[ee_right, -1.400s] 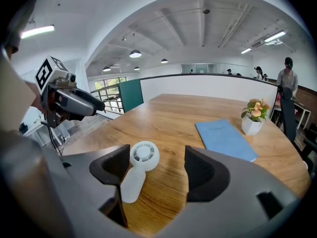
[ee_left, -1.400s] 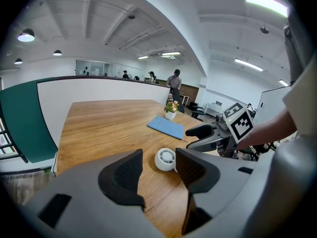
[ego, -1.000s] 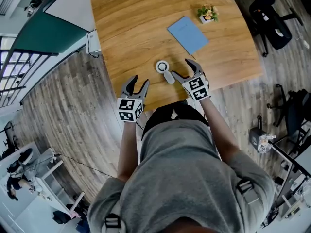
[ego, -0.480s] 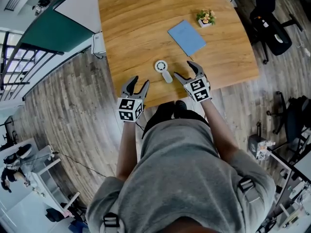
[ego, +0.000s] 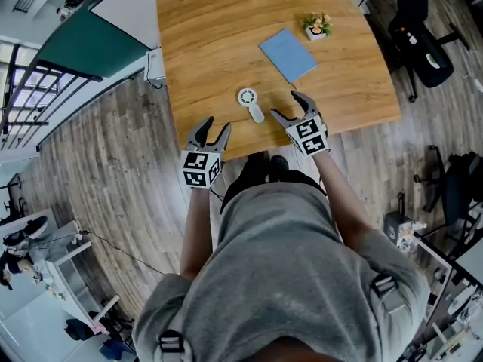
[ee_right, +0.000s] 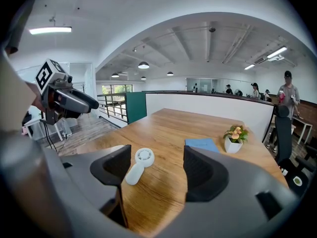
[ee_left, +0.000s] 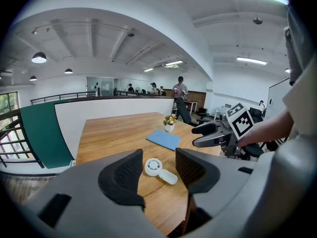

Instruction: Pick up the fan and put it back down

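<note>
Fan (ego: 250, 104) lies flat on the wooden surface (ego: 226, 21), near the front edge, nothing touching it. It's tiny from the head view, but the gripper views show its round grille and stubby handle. Right gripper (ego: 285, 105) hovers just beside it, fingers wide and empty. Left gripper (ego: 211, 127) hangs over the front corner, fingers apart and empty. The person's body (ego: 287, 277) hides part of that near edge.

The right gripper (ee_right: 156, 166) hangs with jaws wide apart and empty over a light wooden worktop (ee_right: 168, 128), where a small white handheld fan (ee_right: 139, 164) lies flat. Farther back, a flat blue notebook (ee_right: 200, 144) rests just beside a small flowering plant in a white pot (ee_right: 233, 139).
</note>
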Motion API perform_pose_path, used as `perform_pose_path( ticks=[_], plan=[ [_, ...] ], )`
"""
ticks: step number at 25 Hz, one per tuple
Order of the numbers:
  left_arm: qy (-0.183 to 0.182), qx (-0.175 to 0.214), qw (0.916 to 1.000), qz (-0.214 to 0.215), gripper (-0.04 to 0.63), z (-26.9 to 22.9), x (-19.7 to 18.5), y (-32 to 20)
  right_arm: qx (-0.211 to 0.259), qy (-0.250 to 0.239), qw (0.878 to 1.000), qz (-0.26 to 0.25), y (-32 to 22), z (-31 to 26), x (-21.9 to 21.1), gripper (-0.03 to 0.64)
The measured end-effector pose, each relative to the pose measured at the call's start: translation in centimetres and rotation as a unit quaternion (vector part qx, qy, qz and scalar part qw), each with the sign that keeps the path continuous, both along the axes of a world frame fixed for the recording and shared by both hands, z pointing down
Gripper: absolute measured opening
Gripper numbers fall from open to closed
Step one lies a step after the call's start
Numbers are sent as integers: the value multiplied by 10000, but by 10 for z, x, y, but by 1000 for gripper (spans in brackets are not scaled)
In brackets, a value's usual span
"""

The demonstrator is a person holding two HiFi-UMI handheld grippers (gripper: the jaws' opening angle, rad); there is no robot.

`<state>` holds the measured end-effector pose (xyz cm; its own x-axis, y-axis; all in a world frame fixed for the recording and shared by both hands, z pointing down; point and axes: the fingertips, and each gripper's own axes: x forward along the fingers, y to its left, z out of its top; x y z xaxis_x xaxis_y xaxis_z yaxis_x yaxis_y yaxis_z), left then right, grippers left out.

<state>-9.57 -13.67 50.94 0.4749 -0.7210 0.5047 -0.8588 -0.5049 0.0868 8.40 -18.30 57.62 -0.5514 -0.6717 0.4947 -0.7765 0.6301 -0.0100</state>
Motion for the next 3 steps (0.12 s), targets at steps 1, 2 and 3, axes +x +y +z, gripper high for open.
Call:
perform_pose_path(
  ticks=[1, 2, 3],
  plan=[
    [-9, -1, 10000, 0, 221, 0, 1, 2, -4, -10, 10000, -4, 2, 0, 1, 341],
    [-17, -4, 10000, -2, 221, 1, 2, 5, -14, -25, 10000, -4, 4, 0, 2, 341],
    [-24, -7, 10000, -4, 221, 2, 3, 7, -24, -41, 10000, -4, 6, 0, 2, 341]
  ],
)
